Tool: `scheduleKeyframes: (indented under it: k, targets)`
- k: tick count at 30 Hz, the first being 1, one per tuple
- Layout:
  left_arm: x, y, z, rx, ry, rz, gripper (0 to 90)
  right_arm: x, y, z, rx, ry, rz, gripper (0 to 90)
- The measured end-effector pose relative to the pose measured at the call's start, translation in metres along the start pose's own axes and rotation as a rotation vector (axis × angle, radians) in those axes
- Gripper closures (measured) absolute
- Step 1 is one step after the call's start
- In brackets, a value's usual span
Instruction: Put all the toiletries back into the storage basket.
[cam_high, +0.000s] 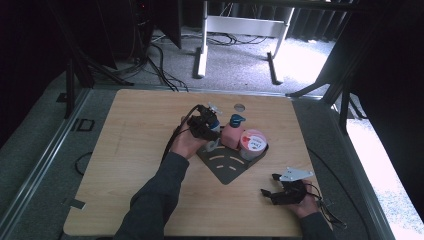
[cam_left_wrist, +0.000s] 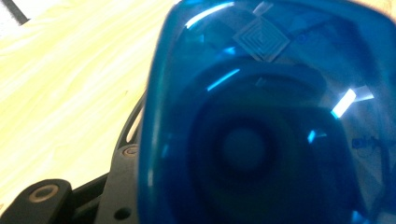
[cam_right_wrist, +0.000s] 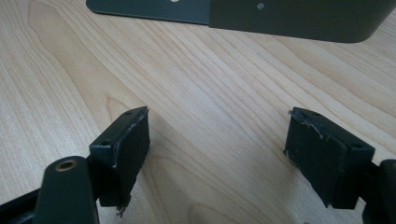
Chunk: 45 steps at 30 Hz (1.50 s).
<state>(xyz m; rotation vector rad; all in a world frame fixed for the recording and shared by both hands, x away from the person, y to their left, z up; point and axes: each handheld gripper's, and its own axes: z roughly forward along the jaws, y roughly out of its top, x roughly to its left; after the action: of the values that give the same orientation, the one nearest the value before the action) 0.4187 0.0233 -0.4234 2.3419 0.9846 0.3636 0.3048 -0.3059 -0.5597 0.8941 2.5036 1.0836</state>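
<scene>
A see-through blue bottle (cam_high: 215, 121) with a white spray top stands at the left corner of a dark corner-shaped tray (cam_high: 227, 169). My left gripper (cam_high: 206, 127) is shut on it from the left. In the left gripper view the blue bottle (cam_left_wrist: 261, 121) sits so close that it hides most of the jaws. My right gripper (cam_high: 268, 194) rests low over the table near its front right edge. In the right gripper view the right gripper (cam_right_wrist: 219, 140) stands open, with only bare wood between its pads (cam_right_wrist: 133, 140).
A pink pump bottle (cam_high: 232, 134) and a pink-lidded tub (cam_high: 253, 141) stand on the tray to the right of the blue bottle. The tray's dark edge (cam_right_wrist: 289, 18) lies ahead of the right gripper. A round hole (cam_high: 239, 106) sits near the table's far edge.
</scene>
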Motion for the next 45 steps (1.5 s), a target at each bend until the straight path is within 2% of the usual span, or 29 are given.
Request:
scheduleKeyframes:
  k: [10,20,35,45]
  targets:
    - [0.004,0.009,0.003,-0.001,0.019,-0.005,55.0,0.0,0.0,0.0,0.0,0.0,0.0,21.6]
    - [0.008,0.012,0.01,-0.018,0.024,-0.036,55.0,0.0,0.0,0.0,0.0,0.0,0.0,21.6]
    - [0.021,0.014,0.034,-0.022,0.061,-0.075,54.9,0.0,0.0,0.0,0.001,0.001,-0.002,21.3]
    - [0.024,0.016,0.047,-0.03,0.069,-0.098,54.9,0.0,0.0,0.0,0.002,0.002,-0.002,21.2]
